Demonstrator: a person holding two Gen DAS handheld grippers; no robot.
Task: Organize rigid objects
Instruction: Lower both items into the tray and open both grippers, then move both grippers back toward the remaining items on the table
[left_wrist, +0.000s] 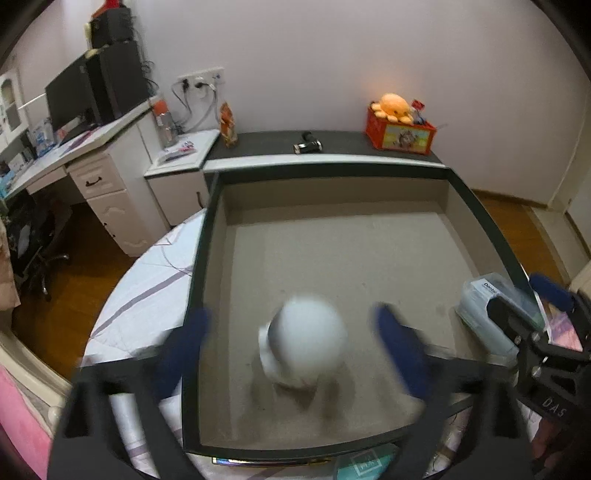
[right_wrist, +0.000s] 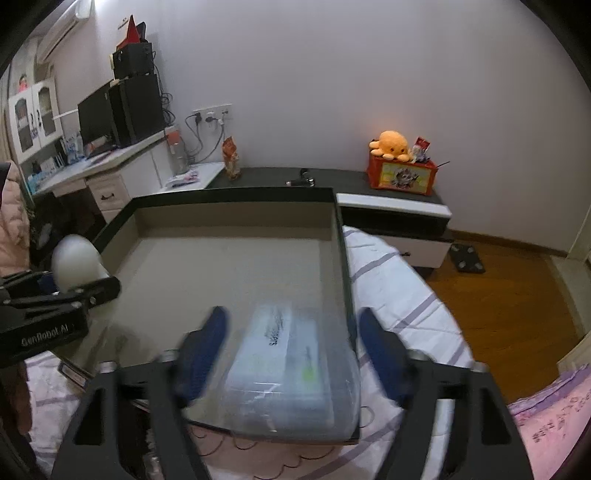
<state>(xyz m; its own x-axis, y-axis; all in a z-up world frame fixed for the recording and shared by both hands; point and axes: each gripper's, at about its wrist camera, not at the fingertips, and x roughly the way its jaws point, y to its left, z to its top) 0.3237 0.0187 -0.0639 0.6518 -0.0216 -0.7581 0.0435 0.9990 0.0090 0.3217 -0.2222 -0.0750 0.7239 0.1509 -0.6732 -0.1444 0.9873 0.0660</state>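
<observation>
Blurring smears the round white dome-shaped object (left_wrist: 308, 338) so that its lower part and any markings cannot be made out; it sits inside the shallow grey cardboard tray with a dark green rim (left_wrist: 207, 236), toward the tray's near edge, between the spread blue fingers of the left hand-held gripper (left_wrist: 295, 345), whose pads do not touch it. In the right wrist view the same dome shows only partly, behind the black frame of that left hand-held gripper, which bears the words "GenRobot AI".

Lying in the tray's near right corner is the clear plastic lidded box with a white label (right_wrist: 295, 369). It is also motion-blurred; black lettering on its label is unreadable from the right wrist view, while in the left wrist view the label begins "Dental", the rest cut off by the tray's rim. The right hand-held gripper (right_wrist: 291, 354) stands open around this box, a blue finger on either side, the right one outside the tray's rim and clear of the box; whether the left pad grazes the box cannot be told. Its black frame in the left wrist view carries the letters "DAS".

Under the tray's near edge a teal booklet (left_wrist: 365, 463) peeks out, its print too cropped to read. The tray rests on a bed with a white, lilac-striped cover (right_wrist: 399, 288). Beyond, a dark low surface (right_wrist: 343, 177) carries a red printed box (right_wrist: 400, 175) topped by an orange plush octopus (right_wrist: 393, 144).
</observation>
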